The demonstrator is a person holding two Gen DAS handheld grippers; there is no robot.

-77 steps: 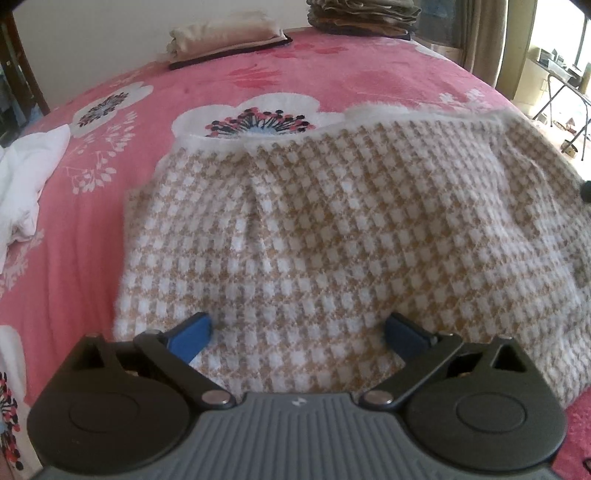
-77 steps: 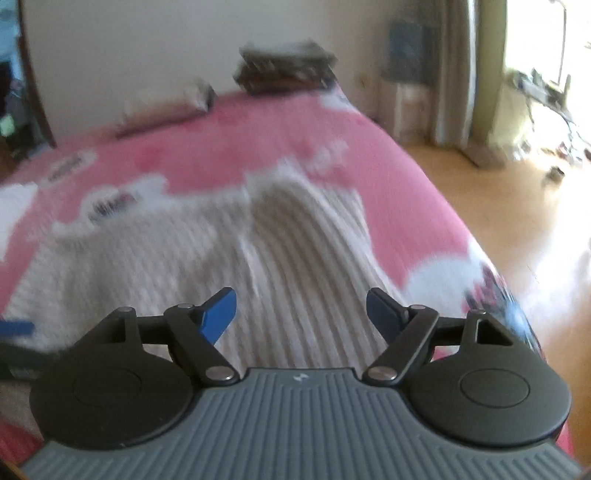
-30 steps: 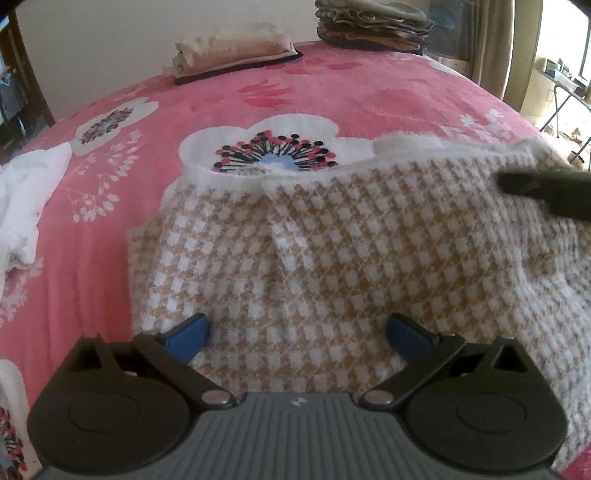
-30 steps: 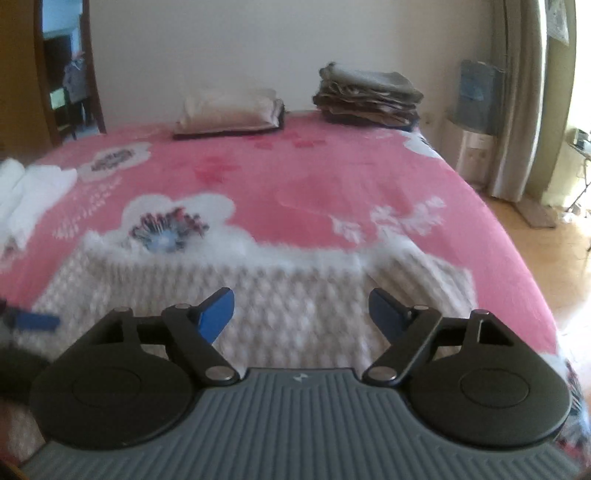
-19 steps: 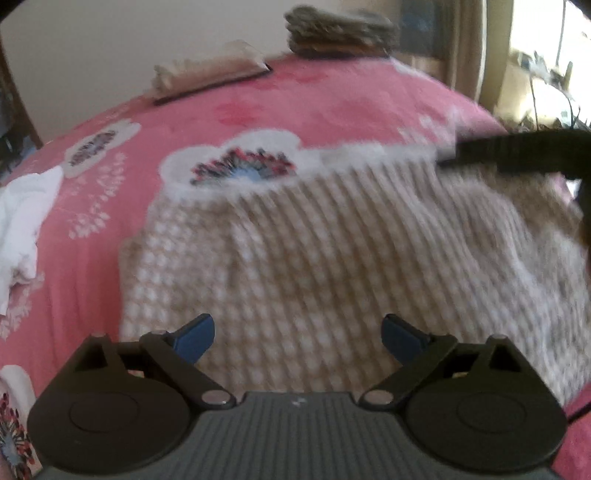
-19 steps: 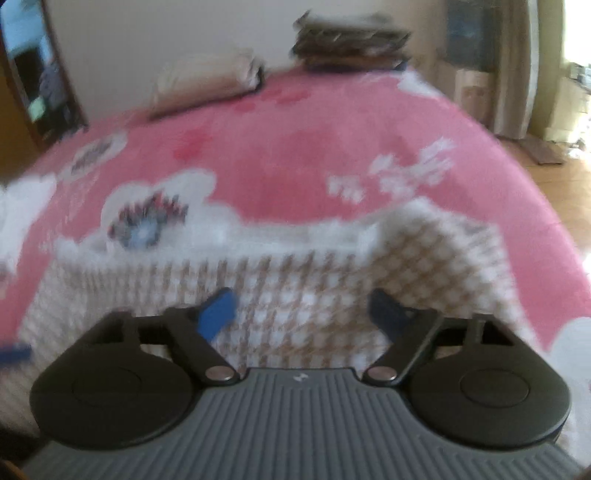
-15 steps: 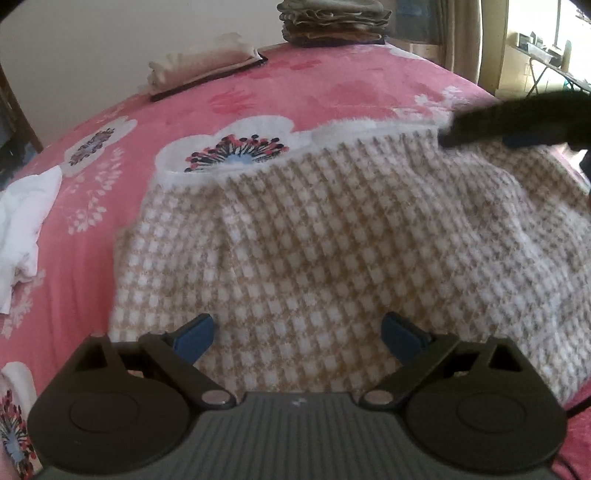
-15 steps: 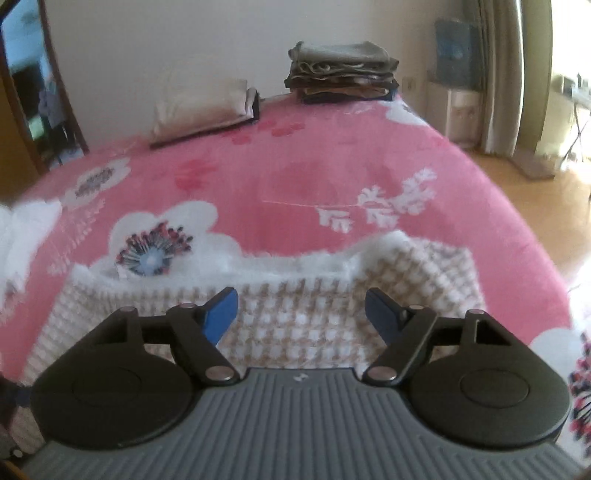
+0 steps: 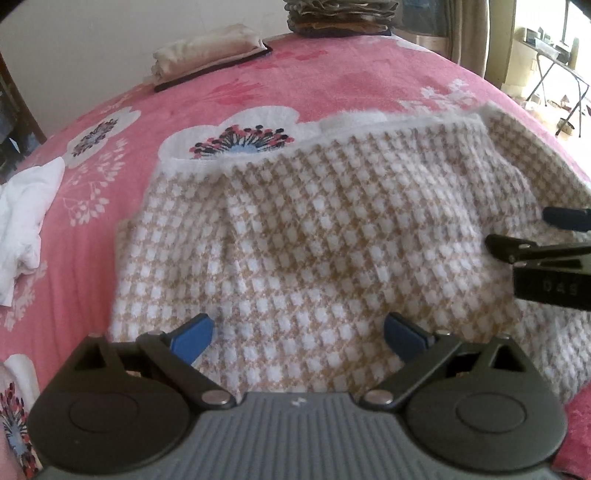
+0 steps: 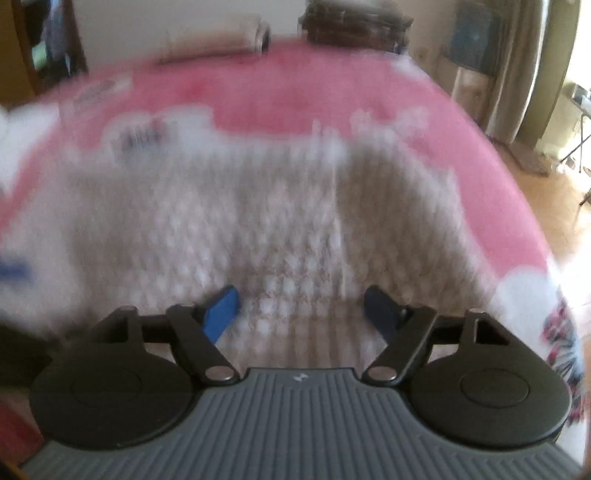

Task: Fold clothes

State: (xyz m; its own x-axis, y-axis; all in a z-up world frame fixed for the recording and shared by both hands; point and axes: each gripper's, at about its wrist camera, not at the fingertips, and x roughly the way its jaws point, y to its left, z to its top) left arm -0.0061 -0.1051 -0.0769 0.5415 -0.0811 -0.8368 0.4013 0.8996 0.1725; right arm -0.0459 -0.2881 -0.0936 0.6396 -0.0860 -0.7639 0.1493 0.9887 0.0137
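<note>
A beige-and-white houndstooth knit garment [image 9: 314, 229] with a fuzzy white far hem lies spread on the pink floral bedspread [image 9: 332, 74]. My left gripper [image 9: 297, 332] hovers open over the garment's near left part, nothing between its blue pads. My right gripper [image 10: 301, 306] is over the garment's [image 10: 277, 221] right part in a motion-blurred view; its jaws are wide and opening, with only cloth below them. One of its blue fingers [image 9: 565, 218] reaches in from the right edge of the left wrist view, just above the fabric.
A crumpled white cloth [image 9: 26, 221] lies at the bed's left side. At the far end sit a folded cream item [image 9: 207, 55] and a stack of folded clothes [image 9: 340, 14]. The bed's right edge drops to a wooden floor [image 10: 561, 206].
My right gripper has come down and nearer, from the garment's far hem to over its right part; in the left wrist view it dropped from upper right to lower right. The left gripper barely shifted.
</note>
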